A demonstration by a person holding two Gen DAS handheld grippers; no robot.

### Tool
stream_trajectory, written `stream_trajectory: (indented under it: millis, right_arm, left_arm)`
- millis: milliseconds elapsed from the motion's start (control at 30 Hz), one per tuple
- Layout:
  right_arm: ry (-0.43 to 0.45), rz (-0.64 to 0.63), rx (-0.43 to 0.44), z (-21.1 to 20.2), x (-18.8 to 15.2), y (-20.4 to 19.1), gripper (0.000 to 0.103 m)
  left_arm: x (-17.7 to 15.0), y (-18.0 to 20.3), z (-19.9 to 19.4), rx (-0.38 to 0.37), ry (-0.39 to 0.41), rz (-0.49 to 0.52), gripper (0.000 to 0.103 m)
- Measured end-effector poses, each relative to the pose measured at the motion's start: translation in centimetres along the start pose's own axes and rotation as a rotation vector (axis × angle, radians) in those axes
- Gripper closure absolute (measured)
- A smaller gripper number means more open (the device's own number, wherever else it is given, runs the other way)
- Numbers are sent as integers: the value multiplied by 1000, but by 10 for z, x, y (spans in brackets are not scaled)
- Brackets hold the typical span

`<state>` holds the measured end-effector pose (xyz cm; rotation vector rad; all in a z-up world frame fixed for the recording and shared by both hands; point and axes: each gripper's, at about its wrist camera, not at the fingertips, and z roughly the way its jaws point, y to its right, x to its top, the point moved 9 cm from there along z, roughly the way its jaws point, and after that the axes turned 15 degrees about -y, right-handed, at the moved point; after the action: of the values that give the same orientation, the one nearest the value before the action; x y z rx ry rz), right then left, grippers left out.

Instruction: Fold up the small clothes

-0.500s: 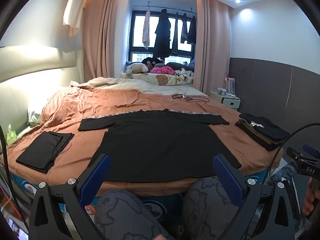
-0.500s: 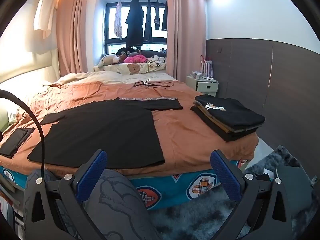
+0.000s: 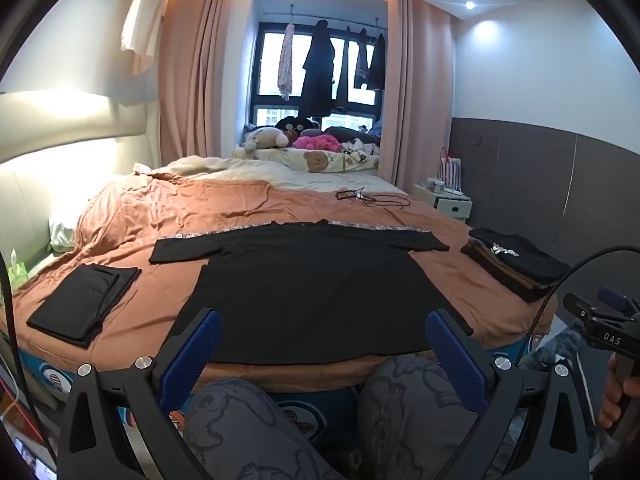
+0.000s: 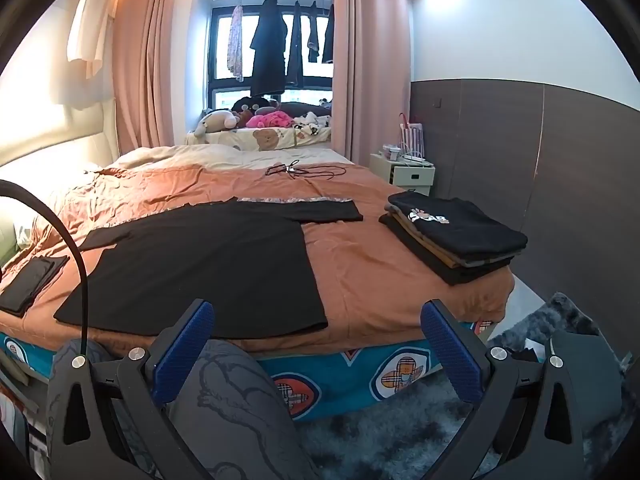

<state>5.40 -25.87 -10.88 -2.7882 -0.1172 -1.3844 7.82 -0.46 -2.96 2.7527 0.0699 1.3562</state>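
A black T-shirt (image 3: 312,292) lies spread flat on the orange bedspread (image 3: 192,208), sleeves out to both sides, hem at the near edge of the bed. The right wrist view shows the same T-shirt (image 4: 208,264) left of centre. My left gripper (image 3: 323,354) hangs open in front of the hem, short of the bed, nothing between its blue pads (image 3: 192,356). My right gripper (image 4: 318,350) is open too, off the bed's near right side, above a person's knee (image 4: 236,396). Its body (image 3: 600,324) shows at the right edge of the left wrist view, held by a hand (image 3: 616,396).
A folded black garment (image 3: 84,300) lies at the bed's near left. A stack of folded clothes (image 4: 456,236) sits at the right edge. Black cables (image 4: 304,170) lie farther back. A white nightstand (image 4: 404,170) stands by the wall; a grey rug (image 4: 400,440) covers the floor.
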Motion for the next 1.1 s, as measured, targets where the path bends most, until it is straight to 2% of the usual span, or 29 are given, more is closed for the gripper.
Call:
stream_trajectory:
  millis: [600,1100]
  right_arm:
    - [8,-4,9,-9,-2,2,0]
    - [14,7,16,-15,-3,7,0]
  left_arm:
    - [-2,4,-6,-10,-1,0,0]
    - [-4,14,-26,-25,12,5,0]
